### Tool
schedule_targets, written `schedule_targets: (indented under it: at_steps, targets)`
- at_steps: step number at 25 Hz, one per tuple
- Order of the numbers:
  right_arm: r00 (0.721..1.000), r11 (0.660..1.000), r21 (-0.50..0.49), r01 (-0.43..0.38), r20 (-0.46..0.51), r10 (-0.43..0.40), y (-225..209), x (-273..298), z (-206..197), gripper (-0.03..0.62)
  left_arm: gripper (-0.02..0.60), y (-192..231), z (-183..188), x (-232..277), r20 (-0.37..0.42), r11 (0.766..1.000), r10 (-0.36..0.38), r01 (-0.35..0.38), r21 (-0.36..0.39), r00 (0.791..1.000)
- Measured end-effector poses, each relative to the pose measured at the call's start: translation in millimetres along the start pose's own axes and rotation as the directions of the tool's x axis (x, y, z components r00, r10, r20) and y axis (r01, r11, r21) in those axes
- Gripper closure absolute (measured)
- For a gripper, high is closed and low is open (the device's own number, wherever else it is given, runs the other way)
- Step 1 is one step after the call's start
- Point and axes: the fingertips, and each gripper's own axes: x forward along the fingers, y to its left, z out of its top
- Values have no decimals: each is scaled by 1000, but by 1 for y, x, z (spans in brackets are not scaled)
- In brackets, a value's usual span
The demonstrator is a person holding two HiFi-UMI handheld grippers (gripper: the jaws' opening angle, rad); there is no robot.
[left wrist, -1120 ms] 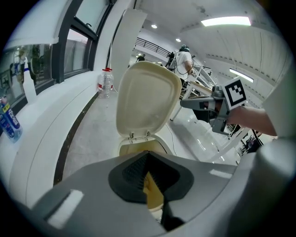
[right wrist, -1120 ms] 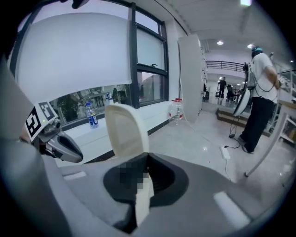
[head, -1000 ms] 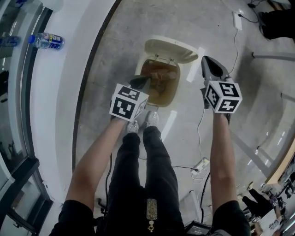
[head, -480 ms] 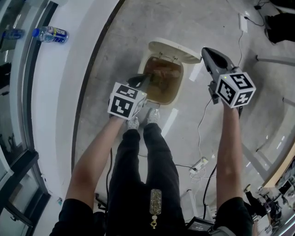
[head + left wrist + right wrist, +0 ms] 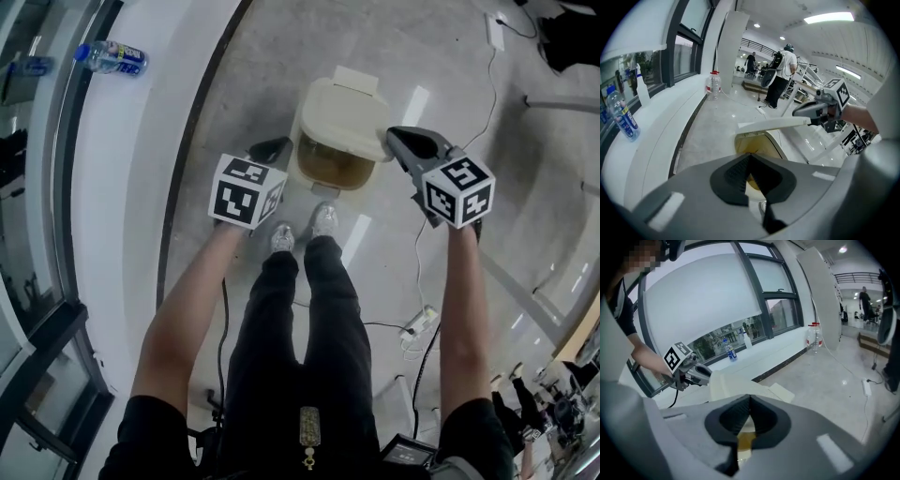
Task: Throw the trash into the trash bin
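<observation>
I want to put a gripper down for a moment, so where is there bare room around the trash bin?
Bare floor lies between the white ledge and the trash bin; the ledge is bare too, on the person's side of the bottle. Crowded: shoes stand right before the bin, and a cable and power strip lie on its right.

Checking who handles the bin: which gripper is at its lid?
The right gripper, tip at the edge of the half-lowered lid; the left gripper hangs beside the trash bin, away from the lid.
</observation>
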Motion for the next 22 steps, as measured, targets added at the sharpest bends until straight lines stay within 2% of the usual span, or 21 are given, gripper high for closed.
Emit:
schedule_targets:
  at_steps: [5,8,16,22]
  targets:
    - [996,999,32,0,-84,2,32,21,-51,592,578,-3,-11,-1,-4,1000,-2,2,-4,1000]
    - [992,998,48,39,-123,-33,40,31,-77,592,578,-17,-21,7,-28,999,-31,31,10,999]
    - [976,983,97,157,-166,-140,42,55,-118,592,578,-42,-59,40,-107,996,-72,77,43,992]
    - [968,974,122,190,-190,-166,42,73,-139,592,578,-40,-92,67,-152,997,-72,73,4,986]
